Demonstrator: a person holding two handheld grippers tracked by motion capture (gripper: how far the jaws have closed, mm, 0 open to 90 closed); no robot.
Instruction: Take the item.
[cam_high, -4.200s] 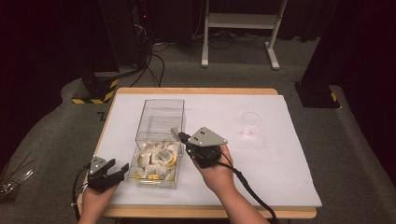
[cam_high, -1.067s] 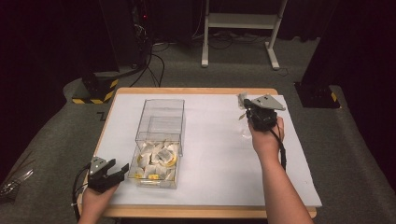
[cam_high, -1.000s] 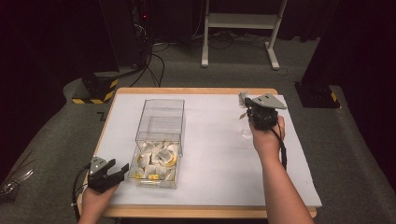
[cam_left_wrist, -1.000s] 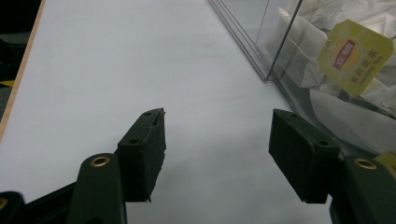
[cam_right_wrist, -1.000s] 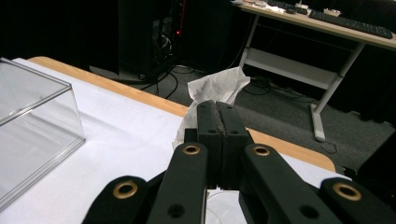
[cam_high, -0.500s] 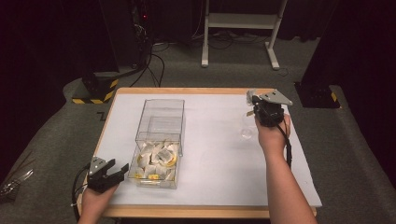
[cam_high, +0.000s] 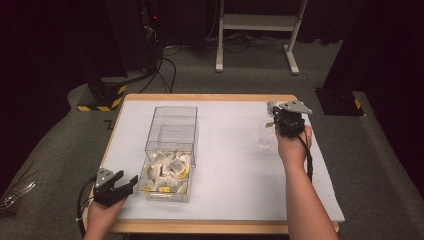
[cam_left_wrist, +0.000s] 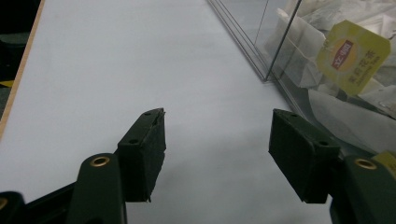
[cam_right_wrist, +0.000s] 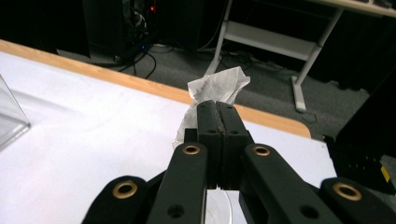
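Your right hand-held gripper (cam_right_wrist: 218, 109) pinches a white paper tea bag (cam_right_wrist: 215, 91) — your left hand-held gripper (cam_left_wrist: 217, 156) gapes empty beside the clear plastic box (cam_high: 170, 150), its yellow tags (cam_left_wrist: 352, 56) bearing red Chinese print.

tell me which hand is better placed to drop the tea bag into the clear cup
Right. The right gripper is shut on the tea bag just above the clear cup; the left gripper rests open by the clear box.

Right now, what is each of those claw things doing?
Left gripper: fingers open, holding nothing, beside the clear box.
Right gripper: fingers closed on a tea bag.
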